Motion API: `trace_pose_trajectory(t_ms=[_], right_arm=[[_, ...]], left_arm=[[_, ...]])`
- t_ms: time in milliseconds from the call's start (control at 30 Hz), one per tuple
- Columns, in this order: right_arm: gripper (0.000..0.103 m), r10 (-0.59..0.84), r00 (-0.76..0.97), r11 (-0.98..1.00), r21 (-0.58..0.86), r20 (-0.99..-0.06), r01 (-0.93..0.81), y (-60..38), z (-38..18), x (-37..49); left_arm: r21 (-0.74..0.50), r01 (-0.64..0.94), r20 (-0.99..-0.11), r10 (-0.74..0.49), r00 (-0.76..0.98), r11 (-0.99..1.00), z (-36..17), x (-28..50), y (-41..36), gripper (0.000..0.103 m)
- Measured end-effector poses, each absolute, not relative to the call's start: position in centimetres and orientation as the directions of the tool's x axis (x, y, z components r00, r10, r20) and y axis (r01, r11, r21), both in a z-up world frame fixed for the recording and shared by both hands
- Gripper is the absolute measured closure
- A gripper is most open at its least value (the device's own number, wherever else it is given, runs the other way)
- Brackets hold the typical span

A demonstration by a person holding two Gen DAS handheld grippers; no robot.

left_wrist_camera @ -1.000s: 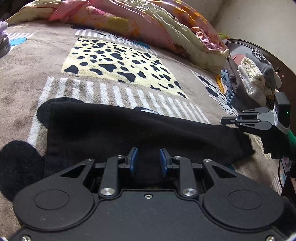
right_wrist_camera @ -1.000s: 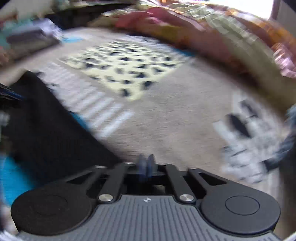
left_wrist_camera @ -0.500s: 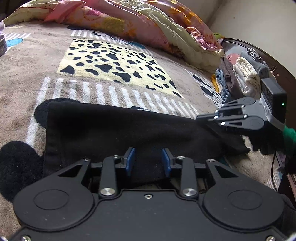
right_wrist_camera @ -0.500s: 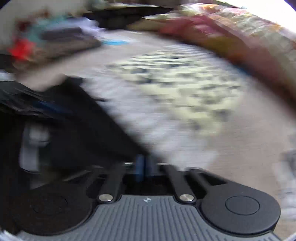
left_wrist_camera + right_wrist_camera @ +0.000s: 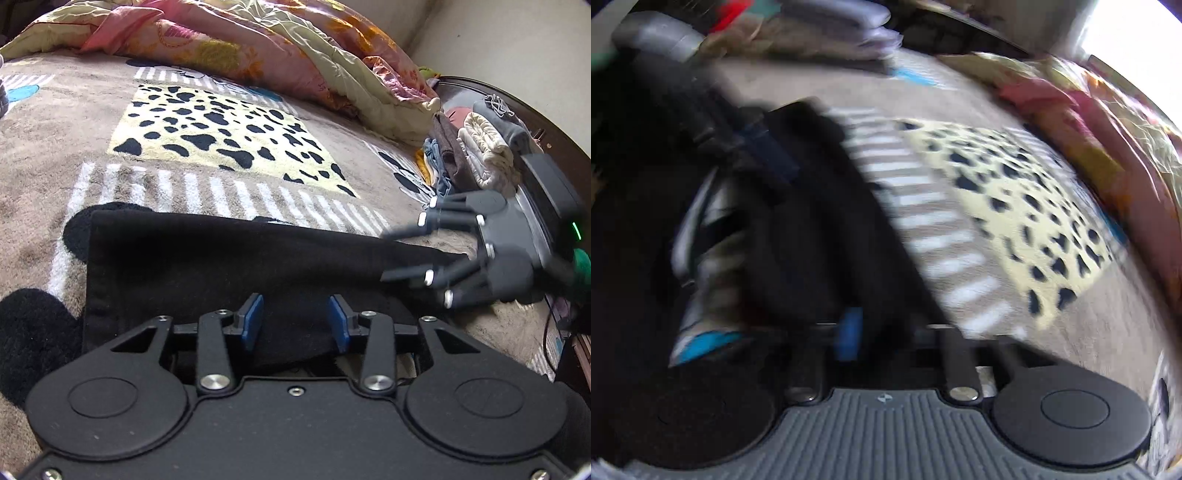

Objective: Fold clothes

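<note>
The black garment [image 5: 229, 266] lies lengthwise across the bed [image 5: 44, 177], left claw [image 5: 295, 321] opening astride its near edge, right claw [image 5: 391, 254] opening at its right end.

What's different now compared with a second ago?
The right gripper swung in over the end of the folded black cloth, its fingers opening around it. The left gripper stayed put, its fingers opening, cloth between them. The cloth and the pile of folded clothes haven't moved.
</note>
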State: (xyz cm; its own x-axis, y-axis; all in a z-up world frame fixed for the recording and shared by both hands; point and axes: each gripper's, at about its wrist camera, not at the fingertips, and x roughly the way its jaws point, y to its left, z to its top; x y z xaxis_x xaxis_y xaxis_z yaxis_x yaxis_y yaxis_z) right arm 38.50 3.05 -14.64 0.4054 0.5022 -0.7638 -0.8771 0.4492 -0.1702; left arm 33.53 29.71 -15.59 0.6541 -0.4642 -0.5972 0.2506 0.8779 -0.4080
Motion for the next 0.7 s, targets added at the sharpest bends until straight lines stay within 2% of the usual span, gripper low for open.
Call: trace_pose_trajectory(t_ms=[100,133,200,300,433,500,567,667,700], right_arm=[[0.051,0.427,0.496,0.497,-0.262,-0.756,-0.827,1.1,-14.4,39.3],[0.059,0.437,0.489,0.510,-0.240,-0.755,-0.826,0.6,-13.9,39.1],[0.065,0.448,0.519,0.529,-0.252,-0.728,-0.810,-0.1,-13.1,38.0],[0.067,0.508,0.521,0.533,-0.225,-0.686,-0.816,-0.6,-12.1,36.6],[0.069,0.570,0.462,0.481,-0.180,-0.680,-0.858,0.2,-12.1,35.0],[0.070,0.565,0.437,0.434,-0.199,-0.700,-0.879,1.2,-12.6,34.8],[0.070,0.473,0.462,0.436,-0.257,-0.750,-0.863,1.7,-14.3,35.0],[0.069,0.498,0.435,0.535,-0.128,-0.750,-0.835,0.4,-13.8,36.7],[0.069,0.498,0.450,0.531,-0.149,-0.741,-0.834,0.5,-13.4,36.3]], left_arm=[[-0.411,0.250,-0.592,-0.466,0.658,0.877,-15.5,33.5,29.9,0.065],[-0.413,0.249,-0.590,-0.466,0.660,0.876,-15.5,33.5,30.0,0.065],[-0.426,0.244,-0.576,-0.469,0.669,0.871,-15.3,33.4,30.3,0.065],[-0.432,0.233,-0.564,-0.463,0.684,0.871,-14.9,33.3,30.7,0.065],[-0.429,0.236,-0.561,-0.462,0.687,0.872,-14.8,33.1,30.8,0.065],[-0.429,0.254,-0.553,-0.475,0.685,0.867,-14.7,33.0,30.7,0.065],[-0.427,0.261,-0.552,-0.478,0.683,0.866,-14.6,33.0,30.6,0.065],[-0.423,0.249,-0.557,-0.467,0.687,0.871,-14.6,33.1,30.8,0.065],[-0.423,0.237,-0.563,-0.459,0.688,0.875,-14.7,33.2,30.9,0.065]])
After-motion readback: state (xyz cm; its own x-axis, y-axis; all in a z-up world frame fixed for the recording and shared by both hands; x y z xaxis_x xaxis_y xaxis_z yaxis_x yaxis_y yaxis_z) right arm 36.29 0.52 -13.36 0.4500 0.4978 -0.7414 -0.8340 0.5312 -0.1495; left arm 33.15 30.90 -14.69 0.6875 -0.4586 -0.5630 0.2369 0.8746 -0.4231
